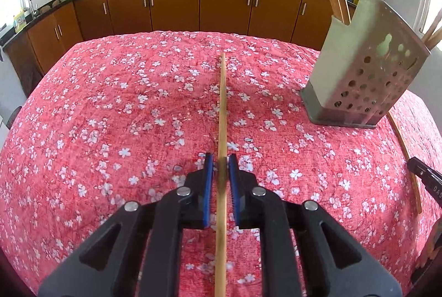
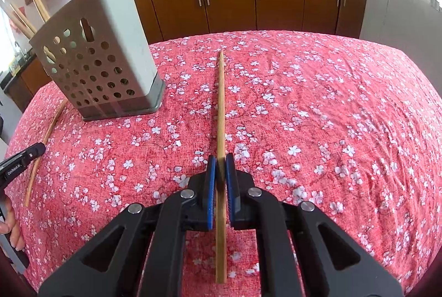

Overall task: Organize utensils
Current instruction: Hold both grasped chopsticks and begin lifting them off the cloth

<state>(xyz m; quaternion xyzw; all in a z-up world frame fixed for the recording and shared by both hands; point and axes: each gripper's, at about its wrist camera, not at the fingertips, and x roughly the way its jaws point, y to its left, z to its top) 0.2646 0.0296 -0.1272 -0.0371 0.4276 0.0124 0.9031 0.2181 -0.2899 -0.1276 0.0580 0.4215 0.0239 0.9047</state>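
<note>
Left gripper (image 1: pixel 220 167) and right gripper (image 2: pixel 220 166) each pinch one chopstick (image 1: pixel 221 114) (image 2: pixel 220 109) above the table (image 1: pixel 83 117); holder (image 1: pixel 367 70) near its far edge has several; none deposited yet.

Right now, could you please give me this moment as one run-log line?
left gripper: shut on chopstick | right gripper: shut on chopstick | holder: upright on tablecloth, utensils inside

Red white-flowered tablecloth (image 1: pixel 110 131); grey perforated holder (image 2: pixel 94 59); tan chopsticks (image 1: pixel 221 109).
</note>
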